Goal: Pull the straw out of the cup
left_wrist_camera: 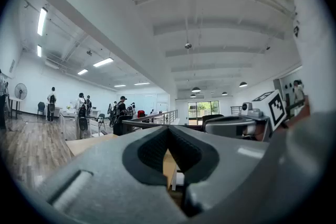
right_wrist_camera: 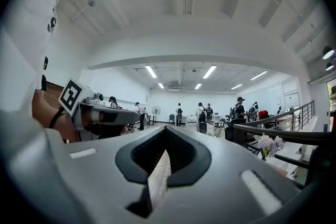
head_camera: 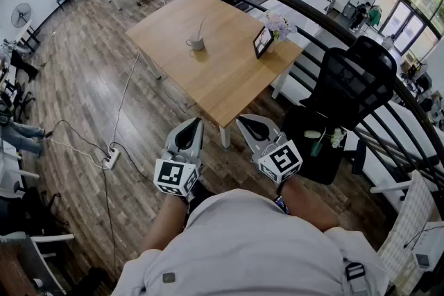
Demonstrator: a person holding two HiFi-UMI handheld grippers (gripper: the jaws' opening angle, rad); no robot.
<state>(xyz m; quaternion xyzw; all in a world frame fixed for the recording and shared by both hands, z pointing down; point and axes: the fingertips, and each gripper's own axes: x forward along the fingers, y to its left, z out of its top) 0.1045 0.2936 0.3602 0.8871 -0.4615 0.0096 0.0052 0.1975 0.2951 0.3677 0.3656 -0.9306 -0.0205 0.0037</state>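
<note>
A pale cup (head_camera: 196,44) with a straw (head_camera: 201,28) leaning out of it stands on the wooden table (head_camera: 229,80), towards its far left side. Both grippers are held level close to the person's body, short of the table's near corner and far from the cup. The left gripper (head_camera: 195,125) has its jaws together with nothing between them; its tips (left_wrist_camera: 168,128) meet in the left gripper view. The right gripper (head_camera: 243,121) is likewise shut and empty, with its tips (right_wrist_camera: 167,128) touching. Neither gripper view shows the cup.
A small tablet stand (head_camera: 263,41) and a bunch of flowers (head_camera: 279,25) sit at the table's right edge. A black office chair (head_camera: 350,86) stands to the right by a curved railing (head_camera: 305,10). A power strip (head_camera: 111,159) and cables lie on the floor to the left.
</note>
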